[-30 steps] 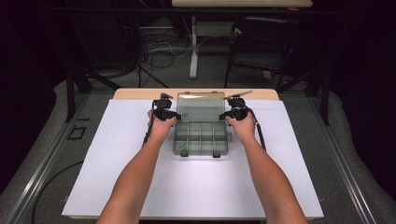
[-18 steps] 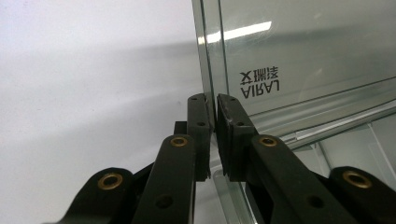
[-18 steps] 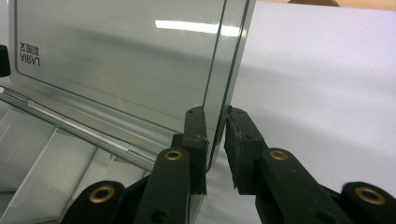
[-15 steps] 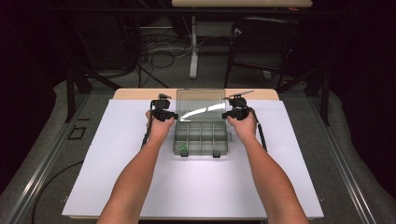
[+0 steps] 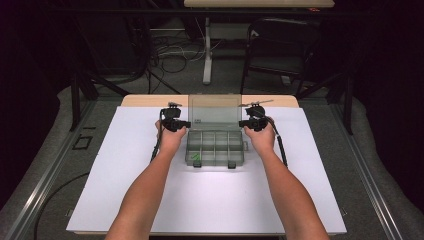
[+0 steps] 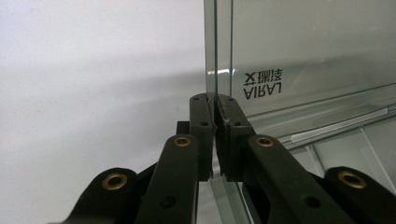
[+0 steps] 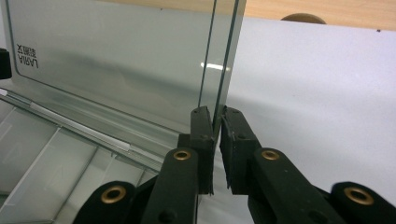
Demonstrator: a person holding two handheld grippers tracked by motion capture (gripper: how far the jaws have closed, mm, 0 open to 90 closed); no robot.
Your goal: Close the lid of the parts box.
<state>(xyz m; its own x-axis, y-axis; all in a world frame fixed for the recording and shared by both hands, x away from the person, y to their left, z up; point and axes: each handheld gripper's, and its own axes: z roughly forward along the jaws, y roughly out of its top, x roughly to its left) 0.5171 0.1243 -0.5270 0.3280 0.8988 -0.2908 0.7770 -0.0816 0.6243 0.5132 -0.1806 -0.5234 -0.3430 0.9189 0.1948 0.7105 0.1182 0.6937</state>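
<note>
Now the clear grey plastic compartment box (image 5: pixel 215 147) sits on the white sheet (image 5: pixel 125 165) that covers the table, its transparent hinged lid (image 5: pixel 215 111) standing upright along the box's far edge. At the lid's left edge, the left black two-jaw gripper (image 5: pixel 186 123) has its jaws pressed together on the thin pane, pinching it from both faces; the left gripper view shows the lid's (image 6: pixel 299 51) mirrored lettering just beside the grip (image 6: pixel 215 105). Inside the box, near its front left corner, lies a small green piece (image 5: pixel 196 159). At the lid's right edge, the right black two-jaw gripper (image 5: pixel 243 123) likewise clamps the pane (image 7: pixel 116 65) between its jaws (image 7: pixel 215 115).
</note>
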